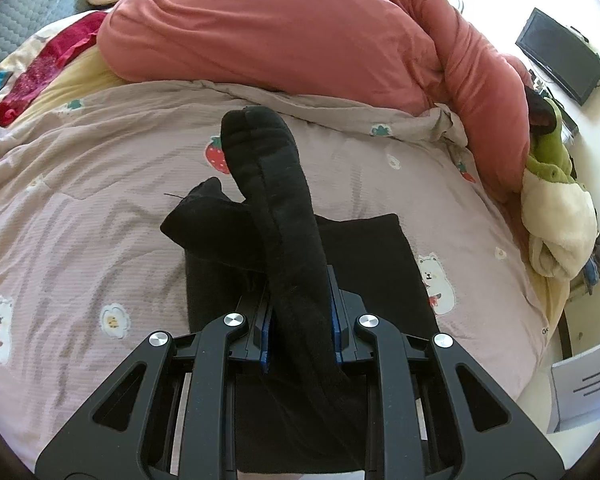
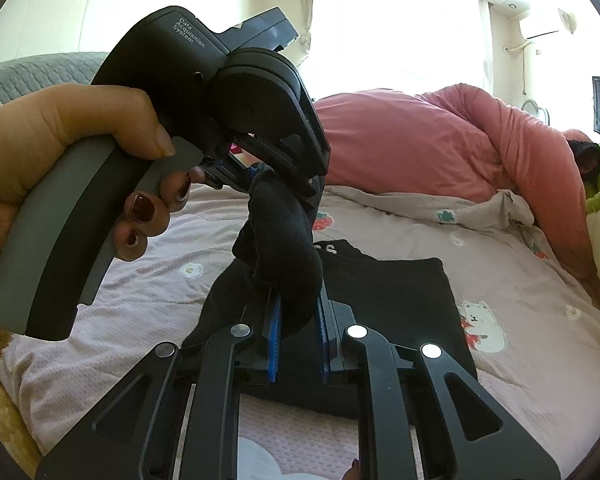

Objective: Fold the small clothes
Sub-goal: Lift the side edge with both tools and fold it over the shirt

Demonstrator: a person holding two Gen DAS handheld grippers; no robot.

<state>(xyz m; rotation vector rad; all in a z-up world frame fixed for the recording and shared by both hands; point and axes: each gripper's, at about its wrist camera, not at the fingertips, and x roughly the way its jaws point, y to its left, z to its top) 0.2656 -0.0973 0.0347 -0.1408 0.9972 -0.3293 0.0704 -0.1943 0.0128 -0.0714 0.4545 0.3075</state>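
One black sock is pinched between the blue pads of the left gripper, with a second dark piece, possibly its mate, draped beside it. The same sock is clamped by the right gripper, held above one folded black garment near the middle of the bed. "Data Acquisition System" is printed on the left gripper's housing, held by one hand. One pink duvet is heaped at the far edge.

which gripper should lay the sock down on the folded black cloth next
Probably the right gripper: it pinches the black sock low, just above the folded black garment. The left gripper grips the sock's upper end, higher up.
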